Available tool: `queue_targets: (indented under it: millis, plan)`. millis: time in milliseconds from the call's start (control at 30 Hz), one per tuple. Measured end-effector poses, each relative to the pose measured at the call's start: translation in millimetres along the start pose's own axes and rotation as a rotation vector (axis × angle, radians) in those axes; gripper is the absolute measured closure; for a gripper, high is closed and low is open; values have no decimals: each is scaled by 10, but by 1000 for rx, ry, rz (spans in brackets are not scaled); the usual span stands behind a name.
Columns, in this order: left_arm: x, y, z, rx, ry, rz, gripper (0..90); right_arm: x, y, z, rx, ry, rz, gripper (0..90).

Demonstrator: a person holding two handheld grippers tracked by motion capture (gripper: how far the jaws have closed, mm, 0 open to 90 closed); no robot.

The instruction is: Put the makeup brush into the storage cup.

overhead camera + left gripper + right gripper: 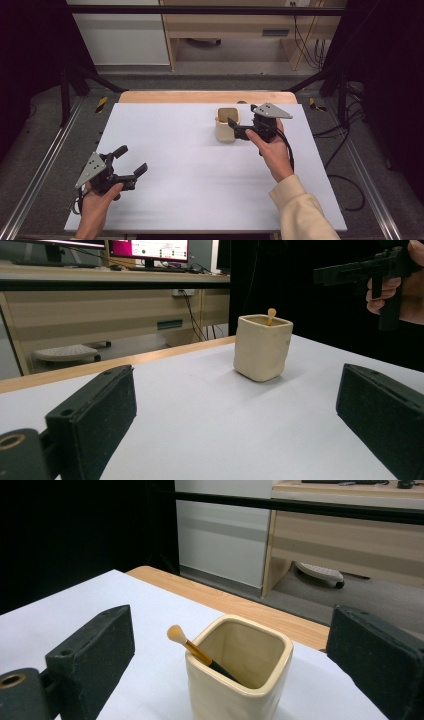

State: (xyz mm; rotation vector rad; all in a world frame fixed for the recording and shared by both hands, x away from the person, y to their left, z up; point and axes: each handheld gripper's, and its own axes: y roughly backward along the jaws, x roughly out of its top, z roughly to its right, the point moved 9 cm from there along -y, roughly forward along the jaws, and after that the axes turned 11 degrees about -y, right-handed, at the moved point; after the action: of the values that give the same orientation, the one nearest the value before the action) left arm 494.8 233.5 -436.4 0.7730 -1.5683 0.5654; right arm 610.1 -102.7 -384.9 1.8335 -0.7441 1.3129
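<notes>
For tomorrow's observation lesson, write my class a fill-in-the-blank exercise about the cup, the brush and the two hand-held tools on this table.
1. The cream cup holds a small ____ whose pale tip leans over the rim.
2. The cup stands ____ on the white table.
3. The jaws of the right tool beside the cup are ____.
4. The left tool holds ____.

Missing words: brush; upright; open; nothing

A cream square cup (239,680) is stood upright on the white table; a small brush (192,649) is leaned inside, tip up.
</notes>
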Motion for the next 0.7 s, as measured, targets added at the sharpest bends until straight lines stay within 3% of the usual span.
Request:
queue_targets:
  millis: [233, 700]
  plan:
    - [-8, 11, -17, 2, 2, -1, 21, 48, 103, 25, -14, 7, 14, 71]
    - [3, 52, -16, 5, -18, -1, 19, 15, 446, 204, 13, -23, 49, 78]
